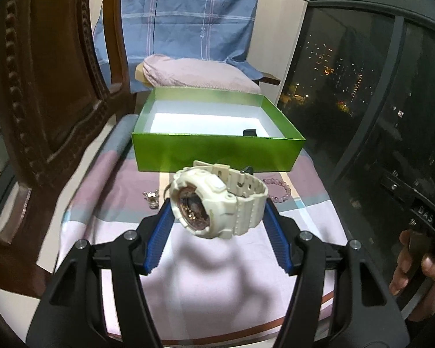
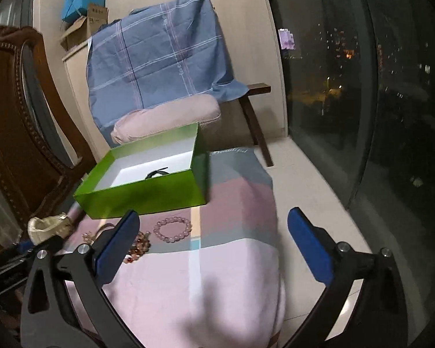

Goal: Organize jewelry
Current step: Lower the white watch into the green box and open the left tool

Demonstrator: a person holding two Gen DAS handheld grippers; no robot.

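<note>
My left gripper [image 1: 217, 206] is shut on a cream white watch [image 1: 217, 200] and holds it above the cloth, just in front of the open green box [image 1: 217, 150]. The watch also shows at the left of the right wrist view [image 2: 47, 226]. The box [image 2: 148, 191] holds a dark item [image 2: 155, 173]. A pink bead bracelet [image 2: 172, 229] lies on the cloth before the box; it also shows in the left wrist view [image 1: 278, 190]. A silver trinket [image 1: 153, 198] and reddish beads [image 2: 139, 246] lie nearby. My right gripper [image 2: 214, 232] is open and empty above the cloth.
A pink, grey and white checked cloth [image 2: 223, 275] covers the low surface. A carved wooden chair [image 1: 43, 92] stands at the left. A blue cloth [image 2: 159, 58] and pink cushion [image 2: 165, 121] are behind the box. A dark window [image 2: 377, 101] is at the right.
</note>
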